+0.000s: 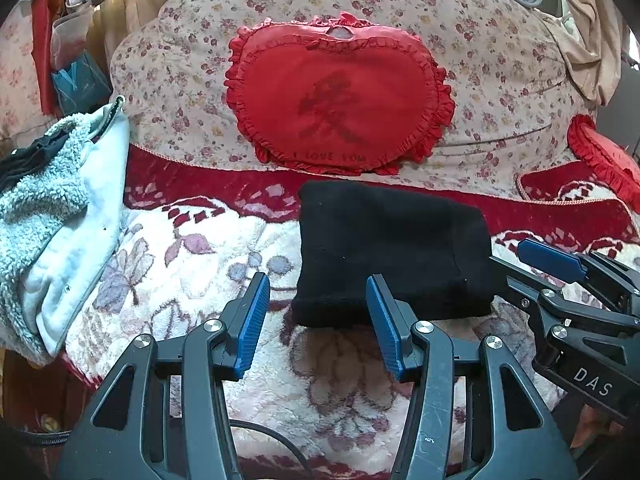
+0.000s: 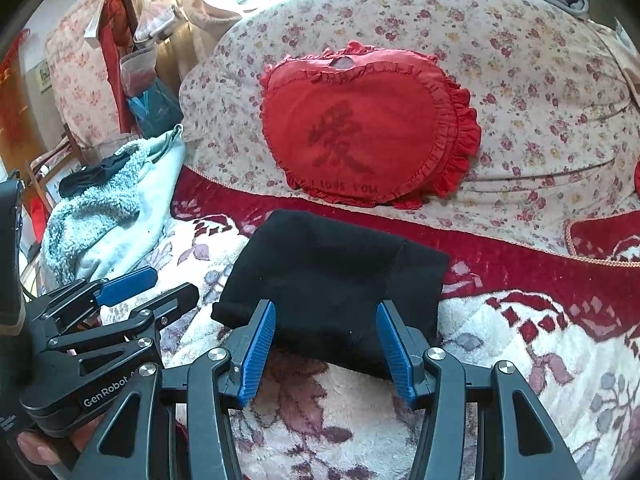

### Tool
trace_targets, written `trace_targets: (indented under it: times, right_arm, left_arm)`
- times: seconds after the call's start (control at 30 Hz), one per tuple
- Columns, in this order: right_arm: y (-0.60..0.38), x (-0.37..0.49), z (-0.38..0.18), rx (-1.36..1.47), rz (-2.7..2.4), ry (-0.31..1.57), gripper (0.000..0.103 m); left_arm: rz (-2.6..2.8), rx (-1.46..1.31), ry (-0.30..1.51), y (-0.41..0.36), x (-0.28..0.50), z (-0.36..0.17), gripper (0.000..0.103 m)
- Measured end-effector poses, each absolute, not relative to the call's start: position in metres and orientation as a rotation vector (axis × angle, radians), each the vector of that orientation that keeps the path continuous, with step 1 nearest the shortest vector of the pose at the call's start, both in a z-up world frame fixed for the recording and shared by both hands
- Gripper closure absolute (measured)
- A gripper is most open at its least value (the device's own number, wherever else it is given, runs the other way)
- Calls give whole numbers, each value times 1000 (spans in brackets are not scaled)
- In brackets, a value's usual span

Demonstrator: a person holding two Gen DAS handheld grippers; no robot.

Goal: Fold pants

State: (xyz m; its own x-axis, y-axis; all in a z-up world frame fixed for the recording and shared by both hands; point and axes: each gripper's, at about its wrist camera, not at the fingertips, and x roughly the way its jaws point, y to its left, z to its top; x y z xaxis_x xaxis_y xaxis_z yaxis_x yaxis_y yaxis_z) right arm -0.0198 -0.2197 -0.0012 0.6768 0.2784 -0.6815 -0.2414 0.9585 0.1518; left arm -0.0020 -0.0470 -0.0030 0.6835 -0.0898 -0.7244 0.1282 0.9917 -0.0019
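Hidden or unclear: the black pants (image 1: 394, 254) are folded into a compact block, so waistband and legs cannot be told apart; their dark cloth shows almost no detail. The room's edges are bent by the lens and partly washed out by bright light at the top.
Cut off: a second red cushion (image 1: 604, 152) is only partly inside the left wrist view, at its right edge.
Left gripper: the left gripper (image 1: 318, 320) stands wide open with nothing between its blue pads; in the left wrist view its right finger overlaps the pants' near edge and its left finger lies over the blanket beside them, though contact cannot be told.
Right gripper: the right gripper (image 2: 326, 344) is also spread wide and holds nothing; both fingers overlap the pants' near edge, the cloth showing in the gap between them.
Grippers together: they sit side by side, near each other, each seen in the other's view.
Pants' place: on the bed's plush blanket (image 1: 192, 272), white with red and mauve flowers, just in front of the floral quilt (image 1: 500, 80).
Surroundings: a red heart cushion (image 1: 340, 96) leans on the quilt; a pale fleece jacket (image 1: 60, 216) lies left of the pants, well apart.
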Motion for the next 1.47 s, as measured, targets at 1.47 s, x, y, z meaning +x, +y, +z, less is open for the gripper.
trace_targets:
  times: [1.47]
  right_arm:
    - [-236,-11,-26,65,264,822,52]
  left_arm:
    - [-148,55,844,-54,10,-19,53]
